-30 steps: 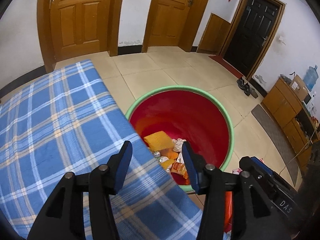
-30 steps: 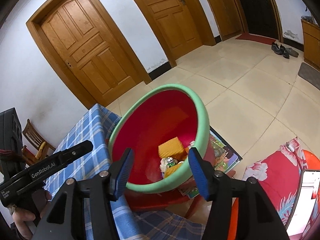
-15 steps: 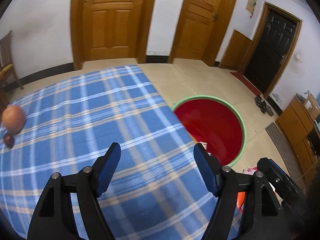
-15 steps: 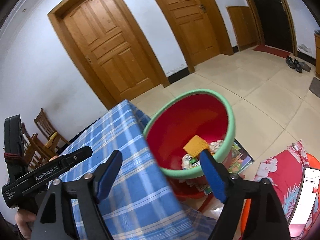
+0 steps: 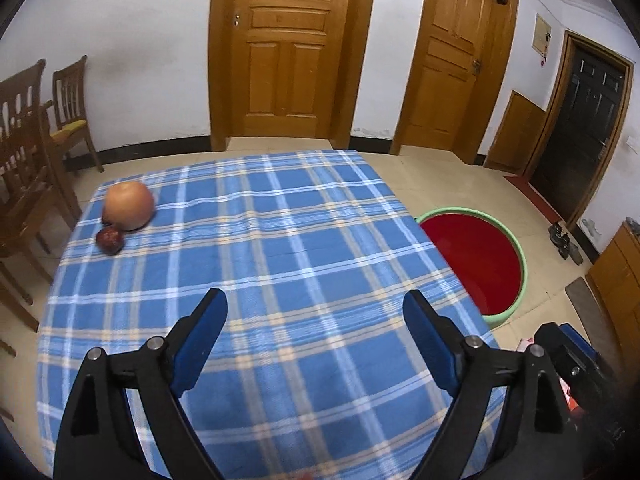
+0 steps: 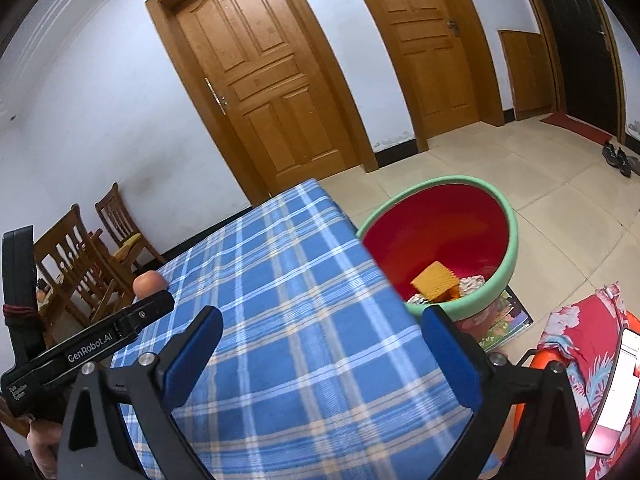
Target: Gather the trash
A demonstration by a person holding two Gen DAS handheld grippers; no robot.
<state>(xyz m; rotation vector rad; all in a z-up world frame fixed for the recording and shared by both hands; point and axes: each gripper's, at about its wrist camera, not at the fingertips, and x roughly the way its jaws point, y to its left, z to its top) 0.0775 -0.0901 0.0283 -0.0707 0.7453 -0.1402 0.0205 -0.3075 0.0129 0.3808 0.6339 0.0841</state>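
Trash (image 6: 436,280) is seen only in the right wrist view: a yellow ridged piece lies on crumpled wrappers and foil at the bottom of the red basin (image 6: 440,216). The basin has a green rim, stands on the tiled floor (image 6: 540,184) just beside the table's right edge, and is propped on a picture book (image 6: 508,320). In the left wrist view the same basin (image 5: 480,248) is shown from higher up; only its red inner wall is seen, and its bottom is hidden behind the table edge, so no trash can be made out there.

What the left wrist view alone shows fully is the fruit on the blue plaid tablecloth (image 5: 280,260): a large orange-brown round fruit (image 5: 129,205) near the far left corner, with a small dark red fruit (image 5: 109,239) touching or just beside it. In the right wrist view only the top of the large fruit (image 6: 148,280) is seen, behind the other tool.

The left claw (image 5: 316,332) is held above the cloth with its jaws opening, and nothing is between them. The right claw (image 6: 320,352) is held over the table's right part, its jaws likewise opening, wide apart and empty. The body of the left tool is seen at the lower left of the right wrist view, with a hand (image 6: 40,444) beneath it.

Wooden chairs (image 5: 36,152) stand left of the table, and wooden doors (image 5: 288,52) line the far wall. A floral red cloth (image 6: 576,344) lies at the lower right of the right wrist view.
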